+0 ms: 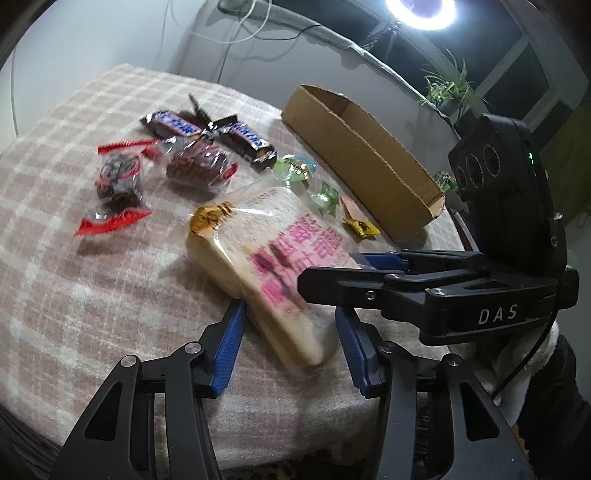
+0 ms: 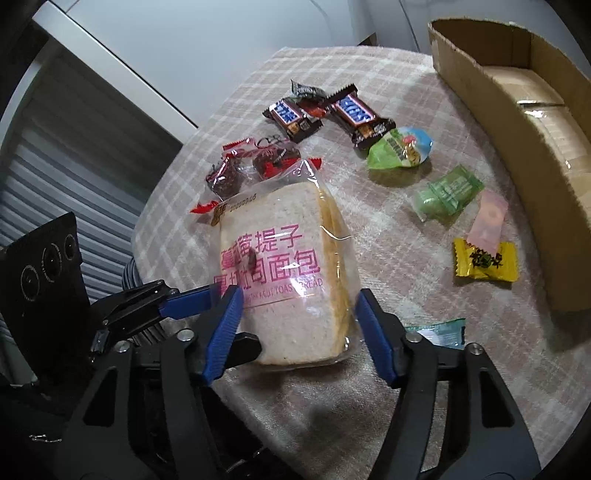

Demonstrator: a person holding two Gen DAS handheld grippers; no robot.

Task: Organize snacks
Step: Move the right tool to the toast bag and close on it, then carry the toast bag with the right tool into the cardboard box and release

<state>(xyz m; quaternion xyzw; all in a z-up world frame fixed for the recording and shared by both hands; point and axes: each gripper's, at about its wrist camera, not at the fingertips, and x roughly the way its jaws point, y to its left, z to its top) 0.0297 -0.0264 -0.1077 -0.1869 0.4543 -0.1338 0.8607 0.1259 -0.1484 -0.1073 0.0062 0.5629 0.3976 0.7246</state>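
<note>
- Centrally, a bagged bread [image 2: 291,266] lies on a round counter [image 1: 92,258] covered with a pink and white checked cloth. Its clear wrapper carries pink lettering.
- Left gripper [image 1: 291,332]: jaws spread wide, blue pads [image 1: 229,347] on either side of the near end of the bread. The frames do not show whether the pads touch the wrapper.
- Right gripper [image 2: 299,332]: jaws also spread wide, straddling the bread's near end from another side, not clamped on it. In the left wrist view it reaches in from the right, its upper finger crossing over the bread.
- Two chocolate bars [image 2: 291,118] in brown and blue wrappers lie at the far side of the counter, with a small dark candy between them.
- Two clear packets of dark sweets [image 1: 118,181] with red ends lie left of the bread, just beside it.
- A round green and blue snack [image 2: 402,147] sits just right of the bars.
- A green candy [image 2: 447,192], a pink one [image 2: 487,218] and a yellow one [image 2: 484,262] lie in a loose line to the right of the bread, near the box.
- Another green wrapper [image 2: 439,332] peeks out behind the right gripper's finger.
- An open cardboard box [image 2: 517,122] stands along the right edge of the counter, well apart from the bread.
- A ring light [image 1: 421,11] glows at the far right, with a potted plant [image 1: 447,88] below it.
</note>
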